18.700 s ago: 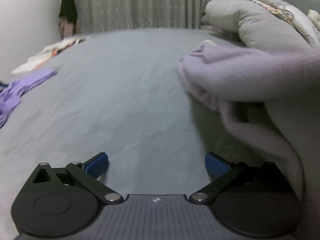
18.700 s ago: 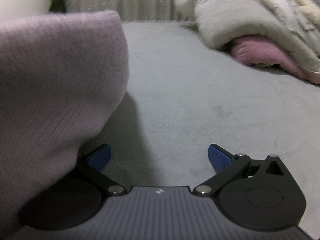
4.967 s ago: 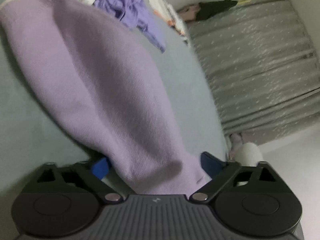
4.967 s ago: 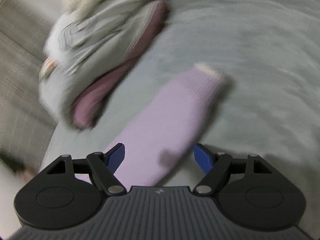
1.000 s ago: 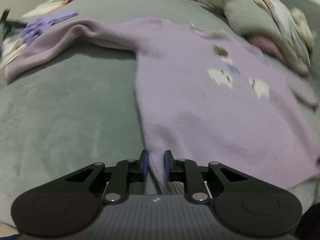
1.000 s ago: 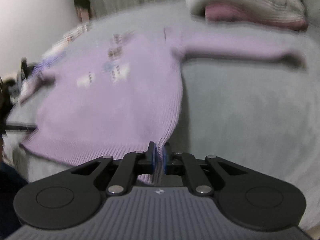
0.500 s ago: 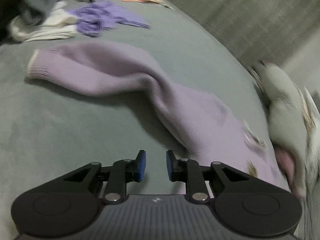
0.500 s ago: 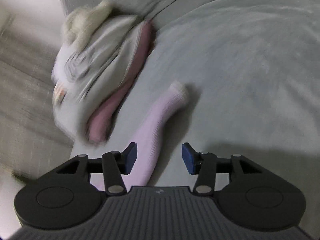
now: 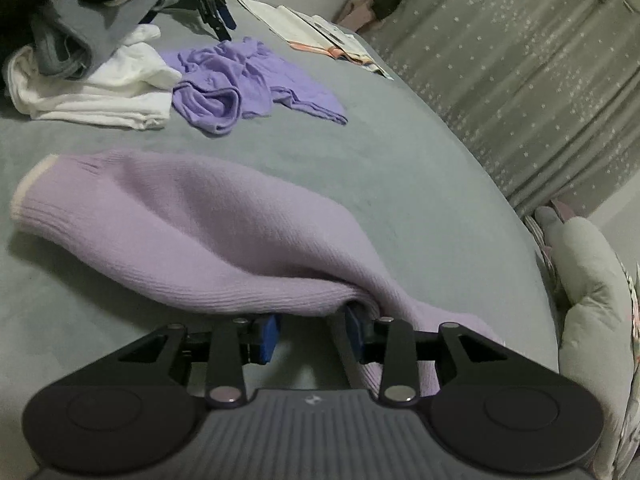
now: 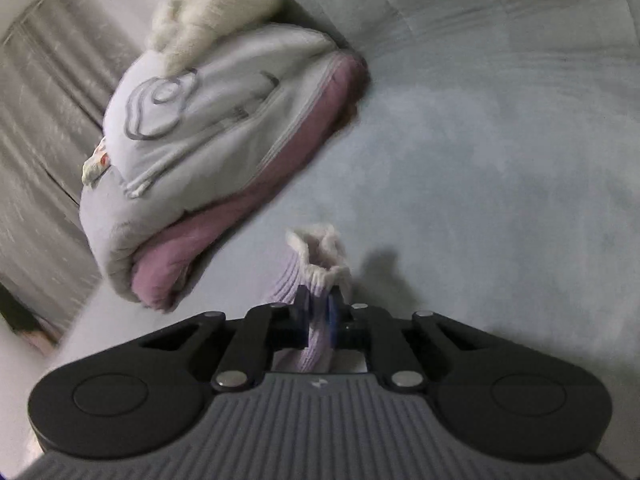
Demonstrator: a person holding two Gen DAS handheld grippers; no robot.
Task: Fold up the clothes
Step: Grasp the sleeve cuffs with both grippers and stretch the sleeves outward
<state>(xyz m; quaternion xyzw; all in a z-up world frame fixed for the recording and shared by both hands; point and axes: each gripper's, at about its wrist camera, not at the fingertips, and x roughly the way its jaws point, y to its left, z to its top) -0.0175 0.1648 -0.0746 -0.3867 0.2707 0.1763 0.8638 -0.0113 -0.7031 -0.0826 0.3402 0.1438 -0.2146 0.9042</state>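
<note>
The lilac sweater lies on the grey bed (image 9: 400, 168). Its left sleeve (image 9: 168, 236) stretches across the bed in front of the left claw (image 9: 312, 334), whose jaws are opening; the knit drapes over the claw's right pad, not pinched. Beyond the sleeve's cuff sit a crumpled purple garment (image 9: 240, 80) and white cloth (image 9: 100, 88). The right claw (image 10: 319, 312) is clenched on the other sleeve (image 10: 316, 276) just behind its pale cuff, near the heaped quilt (image 10: 200, 148).
</note>
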